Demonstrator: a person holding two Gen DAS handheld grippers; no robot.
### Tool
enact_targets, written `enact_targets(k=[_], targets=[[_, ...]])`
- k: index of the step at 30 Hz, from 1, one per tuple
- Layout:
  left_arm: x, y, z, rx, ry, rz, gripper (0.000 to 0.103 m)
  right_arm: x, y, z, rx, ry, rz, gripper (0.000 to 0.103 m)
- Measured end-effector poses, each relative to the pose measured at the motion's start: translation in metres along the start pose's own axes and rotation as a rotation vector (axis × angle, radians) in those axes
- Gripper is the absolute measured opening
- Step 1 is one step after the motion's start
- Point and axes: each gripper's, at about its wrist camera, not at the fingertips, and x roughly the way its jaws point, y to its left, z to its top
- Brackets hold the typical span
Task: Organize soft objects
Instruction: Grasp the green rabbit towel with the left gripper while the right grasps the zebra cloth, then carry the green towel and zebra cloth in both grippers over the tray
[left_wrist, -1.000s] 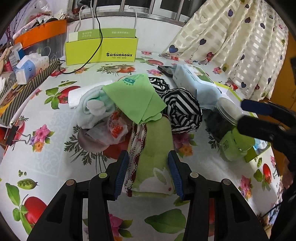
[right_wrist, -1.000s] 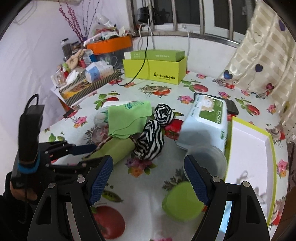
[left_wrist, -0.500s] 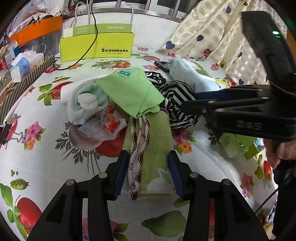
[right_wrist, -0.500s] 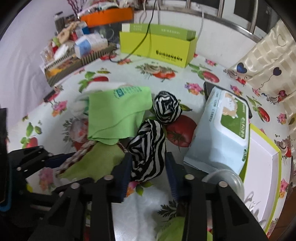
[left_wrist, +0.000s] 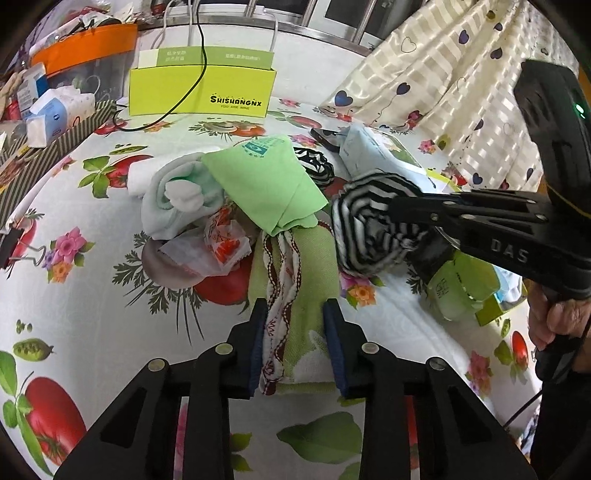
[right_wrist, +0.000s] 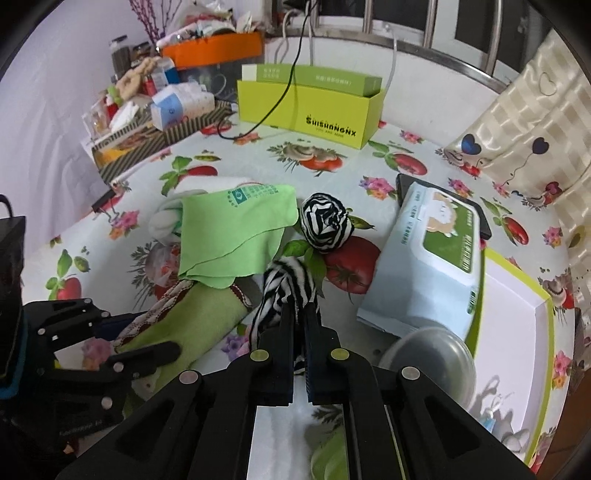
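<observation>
My left gripper (left_wrist: 295, 332) is closed on a folded green towel with a red-and-white trim (left_wrist: 299, 288), which lies on the table; it also shows in the right wrist view (right_wrist: 199, 317). My right gripper (right_wrist: 300, 332) is shut on a black-and-white striped cloth (right_wrist: 286, 291) and holds it; it appears in the left wrist view (left_wrist: 369, 225). A second striped ball (right_wrist: 325, 221) sits behind. A light green cloth (left_wrist: 266, 184) lies over a pale mint towel (left_wrist: 173, 195).
A wet-wipes pack (right_wrist: 432, 258) and white tray with green rim (right_wrist: 517, 321) lie right. A clear lid (right_wrist: 432, 354) and green jar (left_wrist: 458, 288) sit near. A crumpled wrapper (left_wrist: 218, 243), yellow-green box (left_wrist: 203, 88), striped box (right_wrist: 155, 136) and curtain (left_wrist: 443, 81) surround the table.
My right gripper closed from wide open onto the striped cloth and lifted it slightly. My left gripper narrowed onto the green towel.
</observation>
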Motion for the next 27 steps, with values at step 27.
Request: enact_targets(k=[27], targets=[[-0.045,-0.019,0.0,0.009,-0.076,0.019,0.01,-0.076,0.004,-0.028,0.023,-0.166,0.054,0.005]])
